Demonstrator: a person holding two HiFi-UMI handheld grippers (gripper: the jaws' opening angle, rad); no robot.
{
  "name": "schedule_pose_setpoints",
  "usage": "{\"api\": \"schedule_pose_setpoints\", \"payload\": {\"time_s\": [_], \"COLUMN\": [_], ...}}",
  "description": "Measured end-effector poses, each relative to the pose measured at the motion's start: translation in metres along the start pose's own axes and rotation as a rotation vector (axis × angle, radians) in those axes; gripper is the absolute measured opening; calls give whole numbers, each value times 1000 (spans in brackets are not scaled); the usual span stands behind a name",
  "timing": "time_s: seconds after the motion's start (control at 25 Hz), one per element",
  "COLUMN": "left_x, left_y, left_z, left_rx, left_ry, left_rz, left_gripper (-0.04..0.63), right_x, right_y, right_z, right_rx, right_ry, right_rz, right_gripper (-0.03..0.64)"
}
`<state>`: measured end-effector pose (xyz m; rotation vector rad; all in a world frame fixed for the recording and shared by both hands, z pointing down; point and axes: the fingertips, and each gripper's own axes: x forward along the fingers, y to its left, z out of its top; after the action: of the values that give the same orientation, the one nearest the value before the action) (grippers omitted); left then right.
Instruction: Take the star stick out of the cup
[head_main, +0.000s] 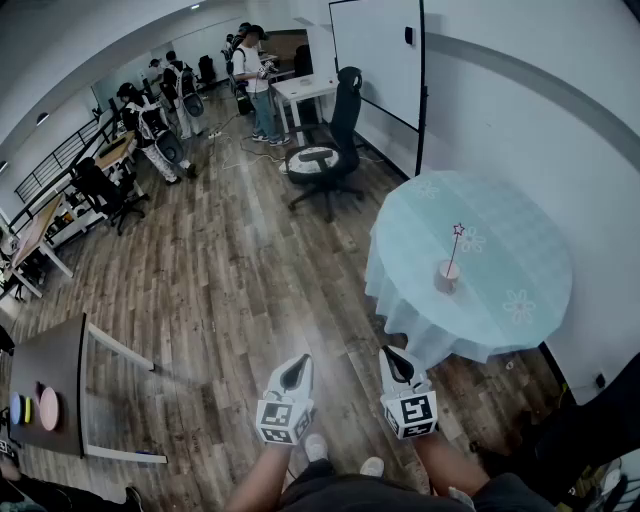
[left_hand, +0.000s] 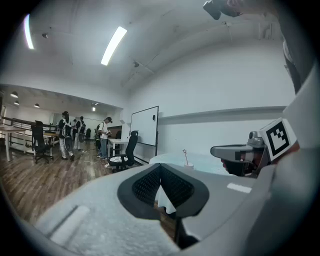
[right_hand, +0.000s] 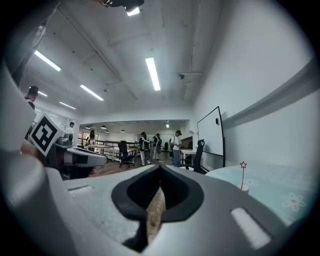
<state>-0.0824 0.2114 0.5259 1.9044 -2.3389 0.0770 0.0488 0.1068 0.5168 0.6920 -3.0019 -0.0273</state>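
A thin stick topped with a small star (head_main: 457, 232) stands upright in a pale pink cup (head_main: 447, 276) on the round table with a light blue cloth (head_main: 500, 220). The star stick (right_hand: 243, 172) shows far off at the right of the right gripper view, and tiny in the left gripper view (left_hand: 185, 155). Both grippers hang low near the person's legs, well short of the table. My left gripper (head_main: 293, 373) and my right gripper (head_main: 399, 363) each have their jaws pressed together with nothing held.
A black office chair (head_main: 325, 150) stands on the wood floor left of the table. A whiteboard (head_main: 375, 55) leans on the wall behind it. Several people stand among desks (head_main: 300, 88) at the far end. A dark table (head_main: 45, 385) with coloured discs sits at lower left.
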Motion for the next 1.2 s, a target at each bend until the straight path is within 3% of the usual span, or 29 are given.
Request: {"api": "schedule_pose_setpoints", "payload": {"time_s": [0.4,1.2], "left_x": [5,20], "left_y": [-2,76], "left_z": [14,12], "left_rx": [0,13], "left_ry": [-24,-44], "left_rz": [-48,-260], "left_gripper": [5,5], "right_x": [4,62], "right_y": [3,58], "right_z": [16,13], "right_rx": [35,31], "right_ry": [-24,-6], "right_rz": [-47,-221], "right_gripper": [3,3]}}
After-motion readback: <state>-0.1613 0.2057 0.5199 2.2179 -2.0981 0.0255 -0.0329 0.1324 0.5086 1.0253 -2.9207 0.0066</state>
